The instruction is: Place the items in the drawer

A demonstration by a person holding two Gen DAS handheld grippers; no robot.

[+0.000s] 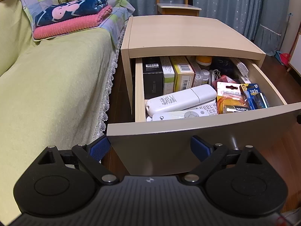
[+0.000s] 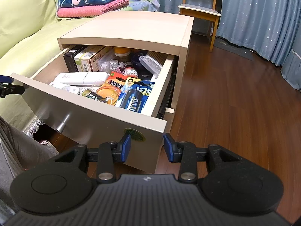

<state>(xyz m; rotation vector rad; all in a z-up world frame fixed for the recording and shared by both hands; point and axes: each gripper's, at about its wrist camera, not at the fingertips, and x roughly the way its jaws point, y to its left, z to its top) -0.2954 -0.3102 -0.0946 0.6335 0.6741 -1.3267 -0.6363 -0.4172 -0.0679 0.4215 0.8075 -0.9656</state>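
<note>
The nightstand (image 1: 188,33) has its drawer (image 1: 188,130) pulled out. Inside lie white remote controls (image 1: 180,99), an orange battery pack (image 1: 229,98), a blue battery pack (image 2: 135,96) and upright boxes (image 1: 152,75) at the back. My left gripper (image 1: 150,148) is open and holds nothing, just in front of the drawer's front panel near its left end. My right gripper (image 2: 147,146) is open too, low at the panel's right corner (image 2: 161,130), which shows between its fingers. A metal knob (image 2: 62,125) sticks out of the panel.
A bed with a green cover (image 1: 47,86) runs along the nightstand's left, with folded blankets (image 1: 71,18) on it. Behind stand a wooden chair (image 2: 201,13) and blue curtains (image 2: 259,15). Wooden floor (image 2: 235,103) lies to the right. A person's grey-clad leg (image 2: 17,150) is at lower left.
</note>
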